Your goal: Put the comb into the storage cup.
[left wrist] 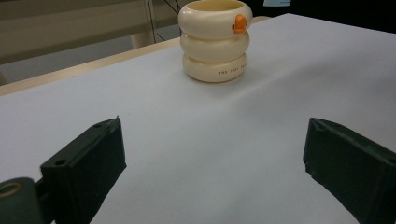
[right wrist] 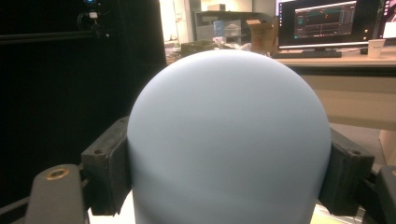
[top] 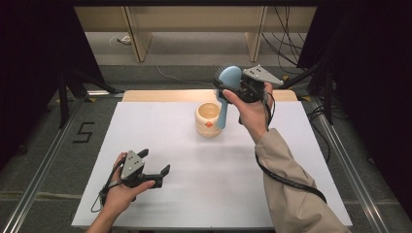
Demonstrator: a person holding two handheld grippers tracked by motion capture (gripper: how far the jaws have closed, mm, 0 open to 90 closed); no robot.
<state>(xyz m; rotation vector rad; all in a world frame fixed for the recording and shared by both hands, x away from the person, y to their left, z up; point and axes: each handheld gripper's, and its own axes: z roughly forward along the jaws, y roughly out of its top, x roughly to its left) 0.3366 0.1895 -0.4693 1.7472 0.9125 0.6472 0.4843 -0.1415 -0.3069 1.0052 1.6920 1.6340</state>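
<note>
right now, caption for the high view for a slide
Right gripper holds a blue hairbrush above a cream cup; left gripper rests open.

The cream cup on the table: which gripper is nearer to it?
Right. The right gripper holds a blue brush just above and behind the cup, handle beside it. The left gripper rests open near the front-left edge, well apart.

The left gripper (top: 154, 170) is black, with a grey three-cornered plate on top that has small screw holes, and a black cable trails from it. The right gripper (top: 219, 87) has the same black body, grey plate and black cable. Its thick black pads (right wrist: 106, 165) have round holes, with a brass-coloured ring beside. The right arm wears a beige sleeve (top: 291, 194).
</note>
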